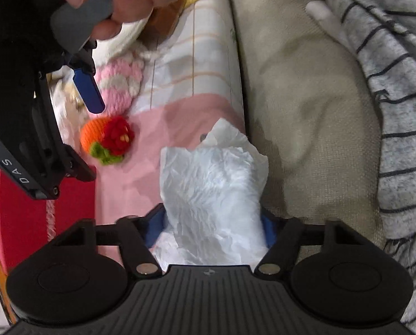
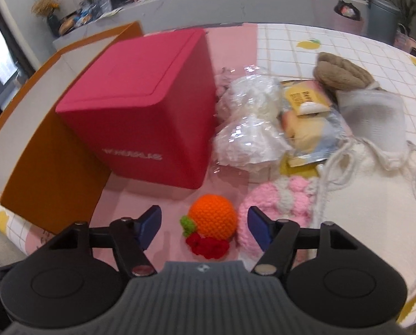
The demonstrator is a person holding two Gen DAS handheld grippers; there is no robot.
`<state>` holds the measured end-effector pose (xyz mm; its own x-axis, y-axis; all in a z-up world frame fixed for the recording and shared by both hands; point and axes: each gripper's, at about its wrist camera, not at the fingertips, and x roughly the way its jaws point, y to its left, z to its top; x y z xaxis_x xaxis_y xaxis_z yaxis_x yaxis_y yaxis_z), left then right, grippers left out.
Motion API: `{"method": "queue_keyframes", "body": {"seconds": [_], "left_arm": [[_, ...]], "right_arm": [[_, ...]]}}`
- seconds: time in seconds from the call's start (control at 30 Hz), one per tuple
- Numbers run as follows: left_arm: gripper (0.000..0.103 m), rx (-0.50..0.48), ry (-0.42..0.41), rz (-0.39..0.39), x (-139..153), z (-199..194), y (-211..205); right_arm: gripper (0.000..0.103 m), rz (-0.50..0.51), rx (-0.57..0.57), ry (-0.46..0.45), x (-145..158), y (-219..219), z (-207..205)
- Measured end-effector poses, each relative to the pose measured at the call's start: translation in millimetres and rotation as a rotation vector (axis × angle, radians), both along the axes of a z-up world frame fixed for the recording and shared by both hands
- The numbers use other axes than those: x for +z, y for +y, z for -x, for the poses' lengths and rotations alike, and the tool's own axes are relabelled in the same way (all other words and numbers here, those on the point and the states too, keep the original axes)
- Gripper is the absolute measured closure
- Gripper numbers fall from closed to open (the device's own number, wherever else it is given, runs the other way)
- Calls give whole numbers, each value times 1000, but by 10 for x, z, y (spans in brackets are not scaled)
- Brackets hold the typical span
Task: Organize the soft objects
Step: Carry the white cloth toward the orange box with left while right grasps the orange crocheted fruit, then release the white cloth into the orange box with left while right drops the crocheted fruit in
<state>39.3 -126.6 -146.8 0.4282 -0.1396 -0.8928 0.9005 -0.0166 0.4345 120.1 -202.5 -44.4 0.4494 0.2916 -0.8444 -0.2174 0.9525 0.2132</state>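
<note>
Beside the shut red box (image 2: pixel 141 111), my right gripper (image 2: pixel 205 223) sits wide around the orange knit ball (image 2: pixel 212 217). Only the left view shows my left gripper (image 1: pixel 212 217) clamping crumpled white paper (image 1: pixel 212 189).

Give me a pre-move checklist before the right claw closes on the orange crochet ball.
1. Right claw open: ok, jaws spread wide.
2. Orange crochet ball between the fingers: ok, roughly centred.
3. Pink crochet piece clear of the right finger: not ok, it sits right against that finger and may get pinched.
4. Left claw secure on the white plastic bag: ok, bag sits between its fingers.
5. Red box open to receive items: cannot tell.
6. Claws clear of each other: ok in the left wrist view.
</note>
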Motion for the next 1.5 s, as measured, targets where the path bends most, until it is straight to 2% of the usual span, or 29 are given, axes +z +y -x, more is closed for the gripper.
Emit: {"method": "queue_keyframes", "body": {"seconds": [0.03, 0.1, 0.13, 0.3, 0.4, 0.47, 0.6, 0.7, 0.87, 1.0, 1.1, 1.2, 1.3, 1.4, 1.5], "left_arm": [[31, 15, -3, 13, -3, -14, 2], [40, 44, -12, 36, 10, 11, 16], [43, 52, -16, 49, 23, 31, 34], [79, 155, 15, 142, 219, 104, 176], [81, 199, -21, 223, 411, 186, 295], [81, 280, -31, 290, 552, 158, 376], [81, 451, -9, 439, 829, 96, 563], [81, 571, 34, 501, 1030, 139, 669], [81, 687, 47, 594, 1346, 196, 852], [81, 749, -22, 699, 1646, 264, 1099], [81, 805, -106, 731, 1862, 256, 1318], [81, 849, -126, 746, 2068, 186, 1582], [81, 886, -194, 736, 2186, 75, 1764], [80, 921, -255, 706, 2274, -83, 1909], [80, 991, -291, 685, 2268, -318, 2038]], "right_arm": [[43, 12, 13, 6, -23, 35, -7], [58, 53, 19, -3, -64, 87, -7], [58, 71, 24, -12, -78, 97, -5], [58, 70, 35, -22, -68, 60, 25], [58, 67, 21, -38, -6, 6, 77], [58, 49, 0, -54, 51, -62, 104], [58, 2, -40, -76, 154, -189, 137], [58, -16, -53, -90, 204, -245, 183], [59, -26, -61, -99, 277, -263, 276], [59, -34, -53, -127, 354, -255, 411], [58, -56, -53, -150, 457, -234, 526], [58, -96, -95, -172, 648, -210, 613], [58, -120, -108, -275, 985, -107, 709], [58, -155, -73, -355, 1301, 99, 753], [58, -211, -12, -395, 1523, 401, 725]]}}
